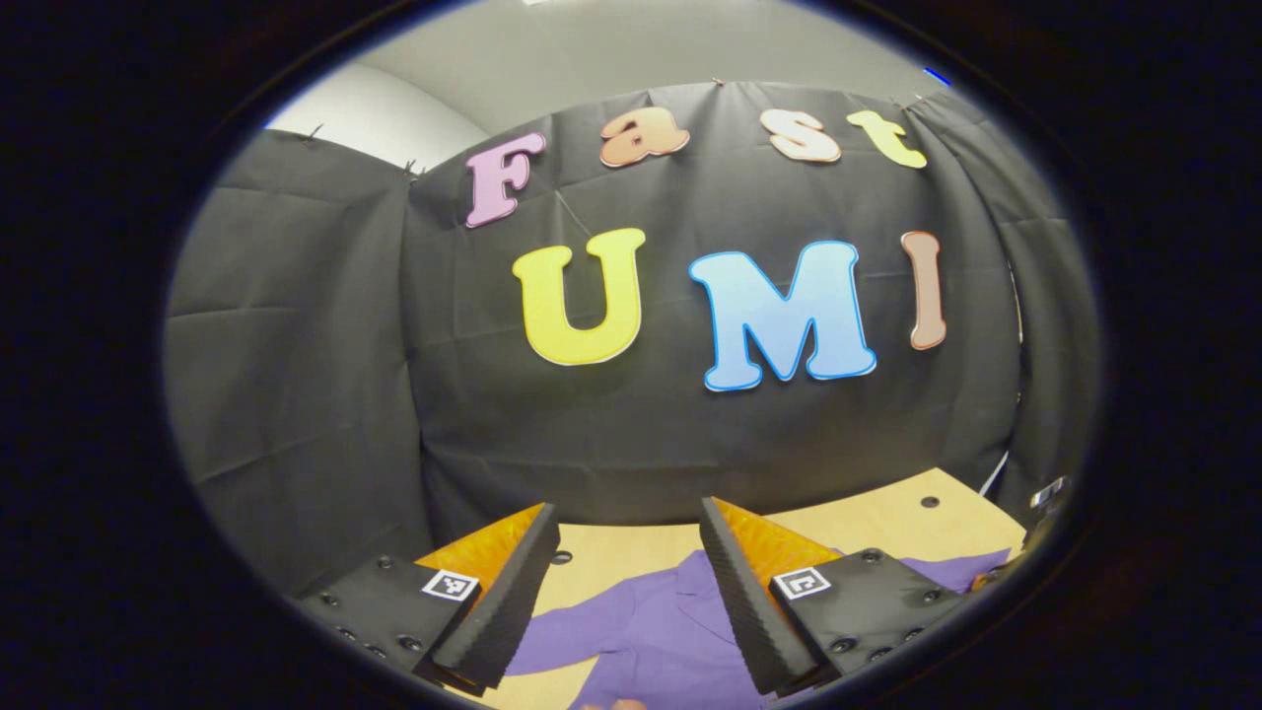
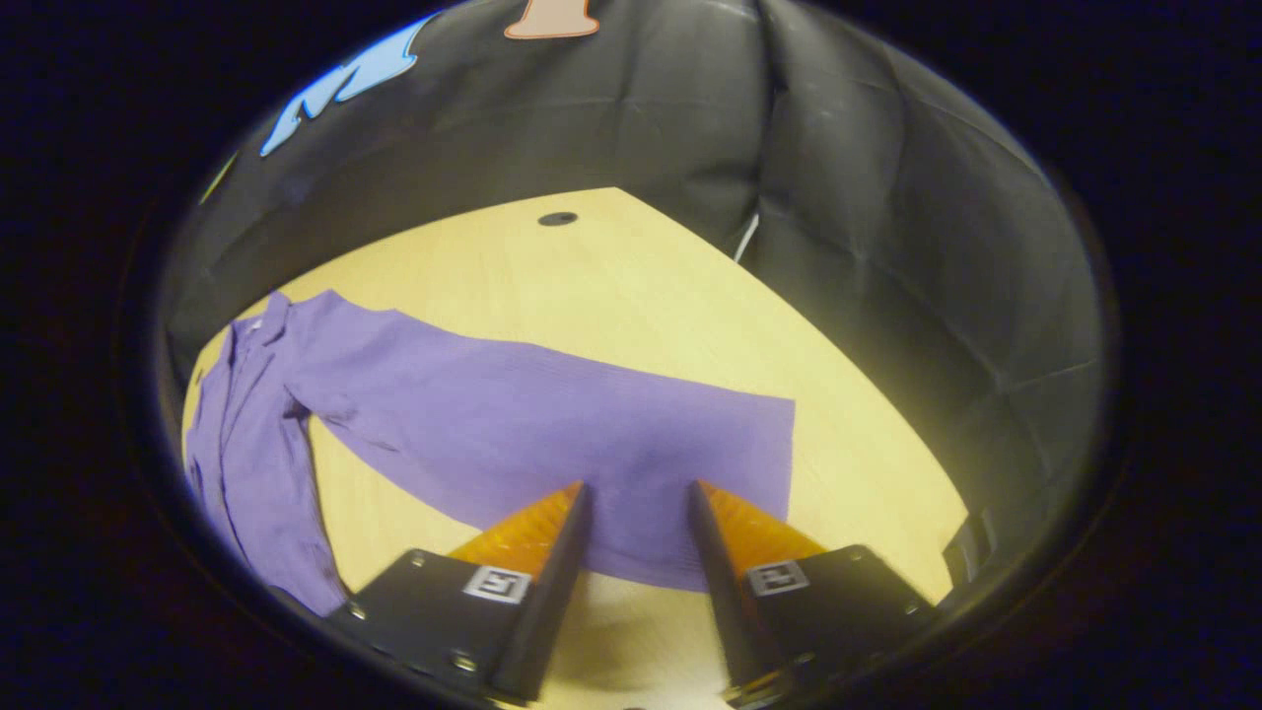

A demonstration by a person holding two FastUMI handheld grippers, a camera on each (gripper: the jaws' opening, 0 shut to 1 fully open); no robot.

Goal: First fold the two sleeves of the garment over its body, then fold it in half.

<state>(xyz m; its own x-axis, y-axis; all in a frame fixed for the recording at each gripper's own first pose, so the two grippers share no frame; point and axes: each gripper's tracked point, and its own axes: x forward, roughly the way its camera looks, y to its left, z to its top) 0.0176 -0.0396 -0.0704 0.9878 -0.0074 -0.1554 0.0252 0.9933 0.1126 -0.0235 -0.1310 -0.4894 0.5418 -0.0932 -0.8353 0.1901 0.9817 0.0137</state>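
Note:
A purple shirt (image 2: 473, 414) lies flat on the light wooden table (image 2: 611, 266). One sleeve (image 2: 592, 444) stretches out to the right, its cuff near the table's right side. The shirt body and collar (image 2: 246, 414) lie at the far left. My right gripper (image 2: 638, 488) is open, hovering above the near edge of that sleeve, nothing between its fingers. In the left gripper view, my left gripper (image 1: 628, 513) is open and held high, pointing at the wall, with the purple shirt (image 1: 651, 631) below it.
Black cloth walls close in the table at the back and right. The table has small dark holes (image 2: 557, 218). Bare wood lies beyond the sleeve towards the back corner. A table corner (image 1: 937, 488) shows at the right in the left gripper view.

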